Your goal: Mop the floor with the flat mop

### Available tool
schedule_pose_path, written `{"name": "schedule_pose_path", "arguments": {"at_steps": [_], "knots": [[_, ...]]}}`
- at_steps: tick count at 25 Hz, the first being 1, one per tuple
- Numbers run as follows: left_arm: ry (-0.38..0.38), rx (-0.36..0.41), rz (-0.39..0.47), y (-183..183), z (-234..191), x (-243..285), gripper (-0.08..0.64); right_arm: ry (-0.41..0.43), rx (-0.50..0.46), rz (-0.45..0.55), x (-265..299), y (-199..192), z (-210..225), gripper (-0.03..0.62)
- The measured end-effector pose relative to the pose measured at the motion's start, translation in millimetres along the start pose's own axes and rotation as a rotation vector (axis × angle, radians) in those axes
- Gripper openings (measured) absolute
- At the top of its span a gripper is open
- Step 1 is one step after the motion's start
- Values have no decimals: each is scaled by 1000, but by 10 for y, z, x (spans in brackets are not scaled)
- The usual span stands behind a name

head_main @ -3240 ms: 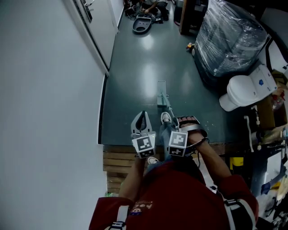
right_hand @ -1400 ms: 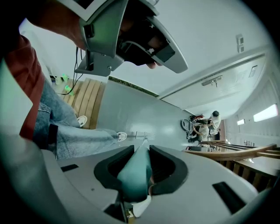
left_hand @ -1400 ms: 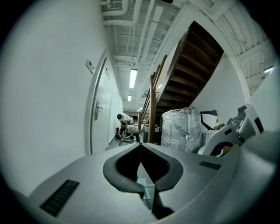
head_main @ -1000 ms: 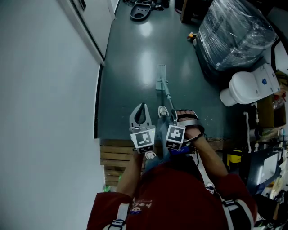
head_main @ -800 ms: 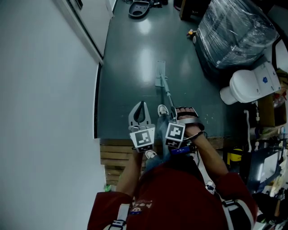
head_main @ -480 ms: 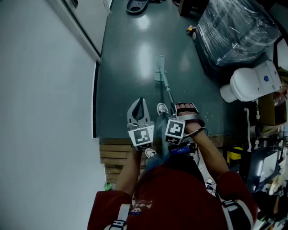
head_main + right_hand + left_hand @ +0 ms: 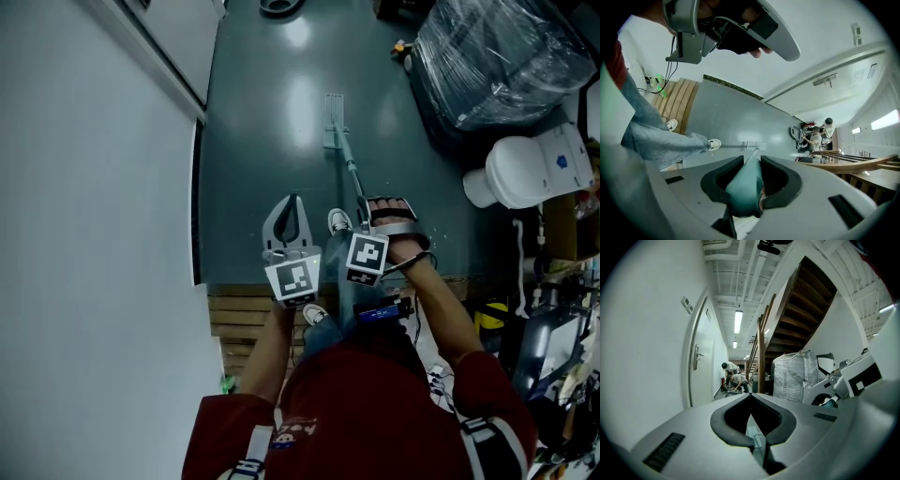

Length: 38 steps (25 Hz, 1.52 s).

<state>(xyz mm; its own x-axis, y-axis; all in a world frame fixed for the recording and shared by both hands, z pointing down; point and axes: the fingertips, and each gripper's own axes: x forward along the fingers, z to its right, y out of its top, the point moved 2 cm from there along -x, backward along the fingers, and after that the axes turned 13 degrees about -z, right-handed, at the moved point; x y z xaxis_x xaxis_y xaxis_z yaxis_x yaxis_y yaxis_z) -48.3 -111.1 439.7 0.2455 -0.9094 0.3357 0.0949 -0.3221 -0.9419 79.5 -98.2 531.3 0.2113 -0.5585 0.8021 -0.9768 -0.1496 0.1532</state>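
The flat mop's pale head (image 7: 333, 120) lies on the dark green floor (image 7: 262, 141) ahead of my feet. Its thin handle (image 7: 352, 173) slants back to my right gripper (image 7: 387, 211), which is shut on the teal grip (image 7: 744, 187). In the right gripper view the mop head (image 7: 756, 146) lies beyond the jaws. My left gripper (image 7: 293, 201) hovers just left of the handle and is shut on nothing; its tips meet in the left gripper view (image 7: 750, 394). Through its jaw loop a bit of the mop head (image 7: 754, 434) shows.
A plastic-wrapped stack (image 7: 506, 56) and a white rounded unit (image 7: 525, 169) line the right side. A white wall with a door (image 7: 701, 362) runs along the left. Wooden slats (image 7: 248, 319) lie under my feet. Two people (image 7: 732, 378) crouch far down the corridor by a staircase (image 7: 797, 310).
The mop head has slid farther from me along the floor. Both grippers have moved forward a little, and each has stayed shut.
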Motion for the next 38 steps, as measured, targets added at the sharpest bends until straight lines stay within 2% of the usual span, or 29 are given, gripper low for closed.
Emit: {"name": "schedule_pose_path", "arguments": {"at_steps": [4,17,23,28,31,38], "knots": [[-6,-2,1,73,30,235,15,-12,8,-1,236,-52,192,117],[-20,7,-18,77,-152,756,15,-39,-31,20,726,147,617,118],[-46,-2,-38,-87,-101,1287,15,-42,-59,-9,1306,127,787,118],[-41,-3,-27,-103,-26,1406,15,-63,-90,-25,1472,66,813,118],[-45,-3,-25,-103,-16,1660,15,-69,-105,-29,1654,55,985,118],[-38,-12,-18,-54,34,2069,15,-83,-72,20,2080,93,1243,118]]}}
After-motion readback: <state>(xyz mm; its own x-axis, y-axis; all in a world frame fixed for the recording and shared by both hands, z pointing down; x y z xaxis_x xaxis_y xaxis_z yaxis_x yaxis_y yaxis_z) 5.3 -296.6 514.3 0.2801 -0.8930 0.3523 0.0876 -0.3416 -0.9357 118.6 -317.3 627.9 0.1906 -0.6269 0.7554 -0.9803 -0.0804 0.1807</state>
